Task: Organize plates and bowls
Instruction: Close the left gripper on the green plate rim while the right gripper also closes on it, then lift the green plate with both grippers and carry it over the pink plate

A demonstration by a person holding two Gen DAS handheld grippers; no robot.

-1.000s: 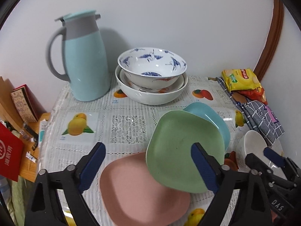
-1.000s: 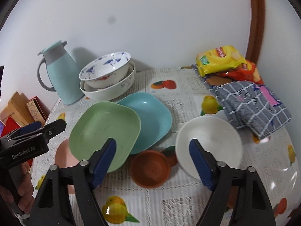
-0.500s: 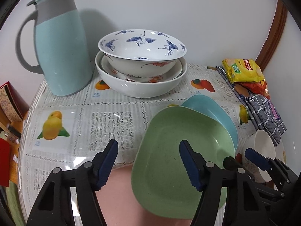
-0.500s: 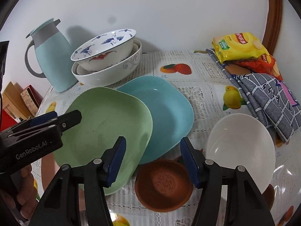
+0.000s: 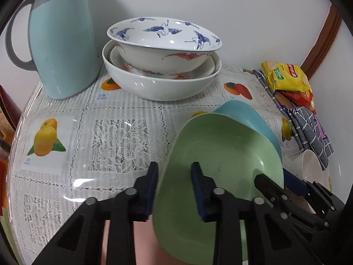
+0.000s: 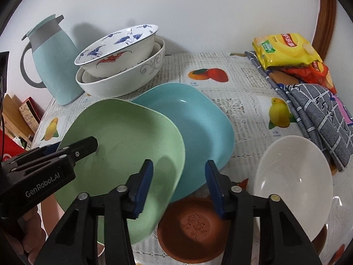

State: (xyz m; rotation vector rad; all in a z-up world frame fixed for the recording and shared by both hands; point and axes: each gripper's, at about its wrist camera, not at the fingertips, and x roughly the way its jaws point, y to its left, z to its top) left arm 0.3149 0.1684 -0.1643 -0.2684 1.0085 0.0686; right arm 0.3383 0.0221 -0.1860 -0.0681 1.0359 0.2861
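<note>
Left hand-held gripper (image 5: 174, 183) has just been closing, one pad on either side of the green plate's (image 5: 220, 154) left rim, not clearly pinching it yet. The right hand-held gripper (image 6: 178, 187) has been closing too, straddling that plate's opposite edge where it overlaps the blue plate (image 6: 198, 121); pads still apart. Brown saucer (image 6: 194, 227) sits just below it on the worktop (image 5: 114, 137).
</note>
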